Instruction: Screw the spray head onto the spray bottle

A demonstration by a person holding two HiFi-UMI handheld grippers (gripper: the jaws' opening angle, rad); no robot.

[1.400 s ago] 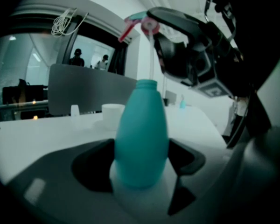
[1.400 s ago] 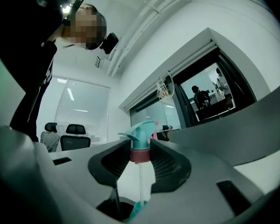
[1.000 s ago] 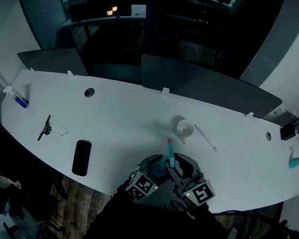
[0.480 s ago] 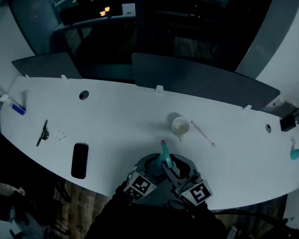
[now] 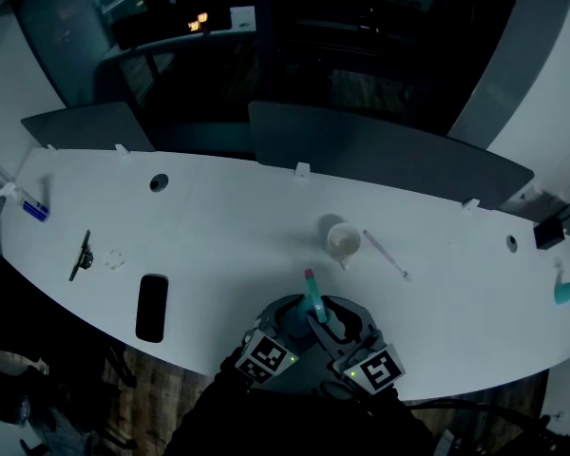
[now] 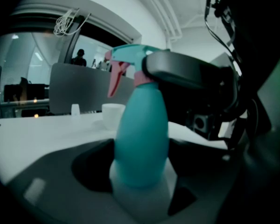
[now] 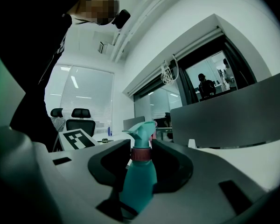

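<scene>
Grip at the near rim of a curved white surface point(image 5: 228, 226): holding the teal spray bottle point(image 6: 142, 139) upright in the left hand-held gripper point(image 6: 141, 164), with jaws wide and pressing on both sides of the lower body. Pinching the pink collar of the spray head point(image 7: 142, 129) in the right hand-held gripper point(image 7: 141, 158), with jaws drawn in narrow around the neck and the head sitting on top of the bottle. Impossible to tell whether resting on the surface or lifted off it. Showing black-and-white square patterns on the marker cubes point(image 5: 268, 357) of both tools. Working just inside the near edge, reaching in from beyond it. Standing close beyond the bottle: a white cup point(image 5: 343, 240), with a thin pale stick point(image 5: 388, 257) slanting just right of it. Stretching bare to the left as far as a black phone point(image 5: 152, 307) lying by the near edge, well apart from the bottle. Lying farther left: a dark tool point(image 5: 80, 253), a small white piece point(image 5: 115, 257) beside it, and a small blue-and-white item point(image 5: 33, 208) at the left end. Running bare to the right up to a teal object point(image 5: 567, 292) and a dark box point(image 5: 548, 235) at the right end. Closing off the far edge: dark divider panels point(image 5: 389, 160), with round cable holes point(image 5: 159, 183) in front of them.
</scene>
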